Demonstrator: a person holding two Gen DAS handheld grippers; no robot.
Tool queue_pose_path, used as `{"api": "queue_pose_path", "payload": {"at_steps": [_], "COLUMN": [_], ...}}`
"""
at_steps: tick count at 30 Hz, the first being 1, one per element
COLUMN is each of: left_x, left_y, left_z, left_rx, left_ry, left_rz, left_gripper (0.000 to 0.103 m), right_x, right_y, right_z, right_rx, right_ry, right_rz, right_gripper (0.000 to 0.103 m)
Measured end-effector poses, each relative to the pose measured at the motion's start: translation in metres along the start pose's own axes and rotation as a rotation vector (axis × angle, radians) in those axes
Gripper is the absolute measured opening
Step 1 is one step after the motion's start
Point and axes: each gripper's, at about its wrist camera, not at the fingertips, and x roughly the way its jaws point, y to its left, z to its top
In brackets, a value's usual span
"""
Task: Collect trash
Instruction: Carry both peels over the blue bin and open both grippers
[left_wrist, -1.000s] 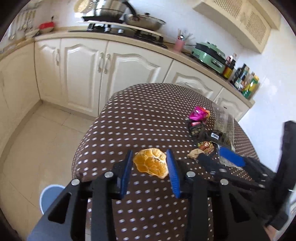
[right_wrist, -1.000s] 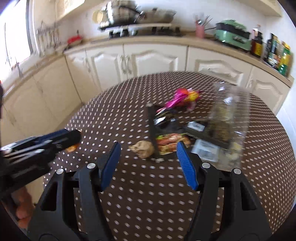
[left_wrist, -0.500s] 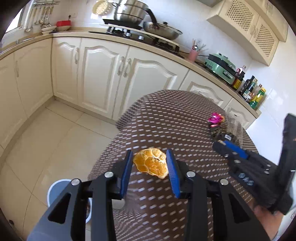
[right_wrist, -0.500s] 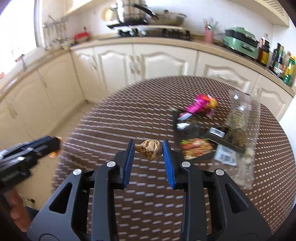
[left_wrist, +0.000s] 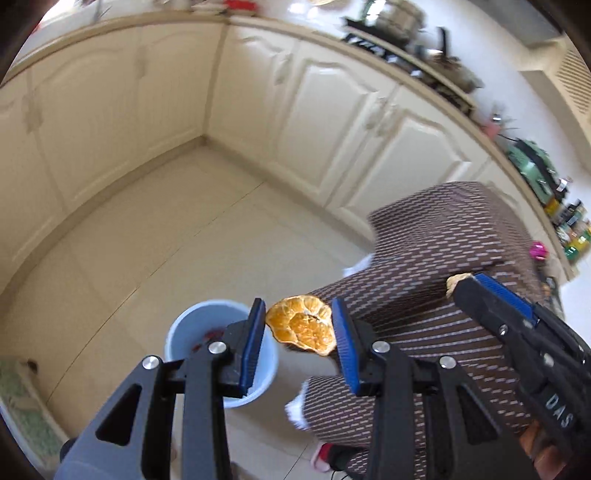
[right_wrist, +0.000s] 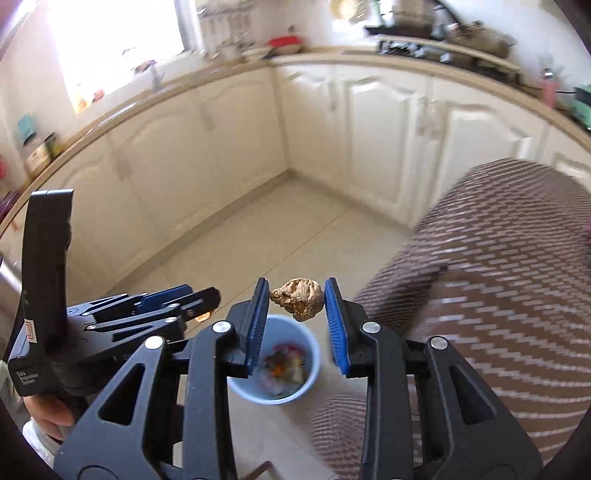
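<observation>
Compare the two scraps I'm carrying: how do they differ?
The orange peel in the left tool is flat, broad and bright orange; the brown lump in the right tool is small, knobbly and tan. Both are pinched between blue pads, near the blue bin.

Your right gripper (right_wrist: 297, 299) has its blue-padded jaws clamped on a crumpled brown scrap (right_wrist: 298, 297), held in the air above the pale blue bin (right_wrist: 310, 380) on the tiled floor (right_wrist: 258, 251). The bin already holds a mix of colourful rubbish. To the left, your left gripper (right_wrist: 201, 308) points toward the same bin, with a bit of orange showing at its tip. The table (right_wrist: 498, 277), draped in a brown patterned cloth, fills the right side. Cream cabinets (right_wrist: 369, 129) line the far walls.
</observation>
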Motion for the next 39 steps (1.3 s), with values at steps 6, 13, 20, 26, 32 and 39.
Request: {"api": "queue_pose_path", "payload": {"at_steps": [6,13,20,26,32,39], "left_x": [0.026,0.051,0.062,0.059,0.058,0.054], "left_y": [0.036,0.059,0.081,0.090,0.093,0.096], "left_z": [-0.002,0.004,-0.006,-0.008,-0.006,-0.003], "left_rx": [-0.053,-0.092,-0.137,-0.152,-0.154,-0.175], "left_ry": [0.054,0.098,0.118,0.109,0.106,0.094], "left_rz": [0.056,0.090,0.123,0.149,0.151,0.155], "left_gripper": [0.037,0.051,0.053,0.053,0.053,0.053], "right_x": [0.060,0.097,0.118,0.132,0.137,0.142], "right_y": [0.024,0.021,0.029,0.031,0.035,0.041], "right_z": [-0.007,-0.007,-0.011,-0.013,-0.013,-0.011], "right_rx": [-0.003,0.034,0.049,0.050,0.050,0.040], "right_ry": [0.092,0.126,0.159,0.183,0.188,0.184], "right_rz": [0.050,0.056,0.071,0.074,0.082,0.092], "right_gripper": [0.031,0.031,0.031,0.031,0.032,0.032]}}
